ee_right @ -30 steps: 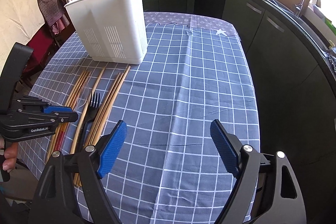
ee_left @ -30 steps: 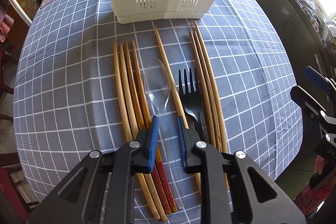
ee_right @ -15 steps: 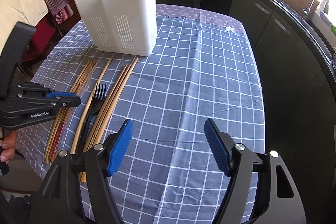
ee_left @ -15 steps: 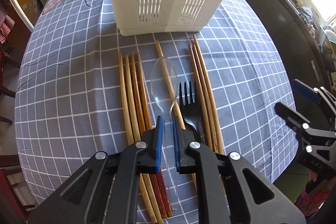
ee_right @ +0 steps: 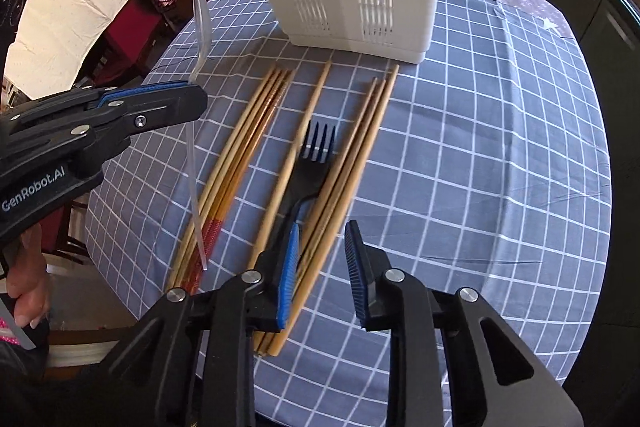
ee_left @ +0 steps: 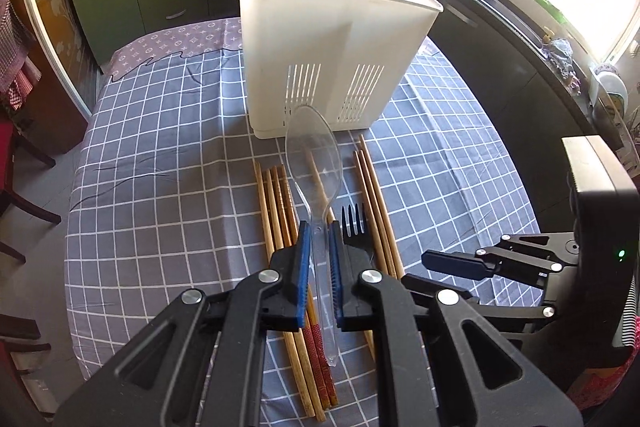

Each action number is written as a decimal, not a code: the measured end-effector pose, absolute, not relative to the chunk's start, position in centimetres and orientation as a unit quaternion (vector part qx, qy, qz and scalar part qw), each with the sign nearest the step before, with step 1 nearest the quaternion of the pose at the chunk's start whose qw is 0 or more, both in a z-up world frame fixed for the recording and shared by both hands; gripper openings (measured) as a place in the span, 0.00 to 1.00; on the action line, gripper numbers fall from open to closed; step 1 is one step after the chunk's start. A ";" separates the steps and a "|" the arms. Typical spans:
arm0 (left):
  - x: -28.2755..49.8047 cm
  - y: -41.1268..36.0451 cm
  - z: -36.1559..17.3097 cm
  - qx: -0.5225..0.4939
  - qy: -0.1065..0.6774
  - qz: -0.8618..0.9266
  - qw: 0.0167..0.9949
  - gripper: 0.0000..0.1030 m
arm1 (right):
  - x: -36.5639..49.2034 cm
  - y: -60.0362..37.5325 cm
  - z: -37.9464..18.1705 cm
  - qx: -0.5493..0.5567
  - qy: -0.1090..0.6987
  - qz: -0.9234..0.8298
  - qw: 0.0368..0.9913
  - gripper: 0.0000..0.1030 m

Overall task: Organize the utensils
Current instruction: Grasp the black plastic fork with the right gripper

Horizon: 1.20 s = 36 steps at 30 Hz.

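Left wrist view: the left gripper (ee_left: 319,267) is clamped tight on the handle of a clear plastic spoon (ee_left: 314,163), bowl raised toward 12 o'clock, in front of the white slotted caddy (ee_left: 332,43). From the right wrist view the spoon hangs clear of the cloth, its handle tip dangling above the chopsticks.

By my reading the task has barely begun — the spoon is the first piece off the table and nothing is seen to have gone into the caddy. Only a strip of its inner wall shows from here, and that looks bare; the floor of the caddy is hidden, so I cannot say for certain that it is empty.

Left on the checked tablecloth (ee_left: 160,155): a bundle of chopsticks (ee_right: 240,163) at 9 o'clock of the black fork (ee_right: 308,171), a single chopstick (ee_right: 298,147) just beside the fork, and three more chopsticks (ee_right: 360,151) at its 3 o'clock.

The right gripper (ee_right: 322,267) has just been closing — its jaws now stand narrowly apart over the fork's handle and the right-hand chopsticks, the left pad over the fork's handle, with nothing visibly pinched yet. All of these pieces still have to go into the caddy, which stands at 12 o'clock of the row.
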<state>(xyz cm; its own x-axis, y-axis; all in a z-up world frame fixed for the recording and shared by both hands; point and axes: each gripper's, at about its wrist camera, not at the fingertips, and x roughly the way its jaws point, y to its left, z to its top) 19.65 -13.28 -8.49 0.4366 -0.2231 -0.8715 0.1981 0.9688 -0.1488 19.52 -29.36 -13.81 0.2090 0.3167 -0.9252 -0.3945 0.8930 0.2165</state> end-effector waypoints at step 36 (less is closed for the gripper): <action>20.2 -13.0 -11.3 0.039 0.545 -0.117 0.829 0.30 | 21.4 -23.9 -17.3 -0.062 0.609 0.179 0.770 0.10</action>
<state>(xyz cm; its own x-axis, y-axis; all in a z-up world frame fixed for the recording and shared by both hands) 20.20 -12.96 -11.29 0.3781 -0.1526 -0.9131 0.2369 0.9694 -0.0639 21.44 -23.88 -17.31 0.1937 0.2004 -0.9604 -0.3517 0.9280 0.1227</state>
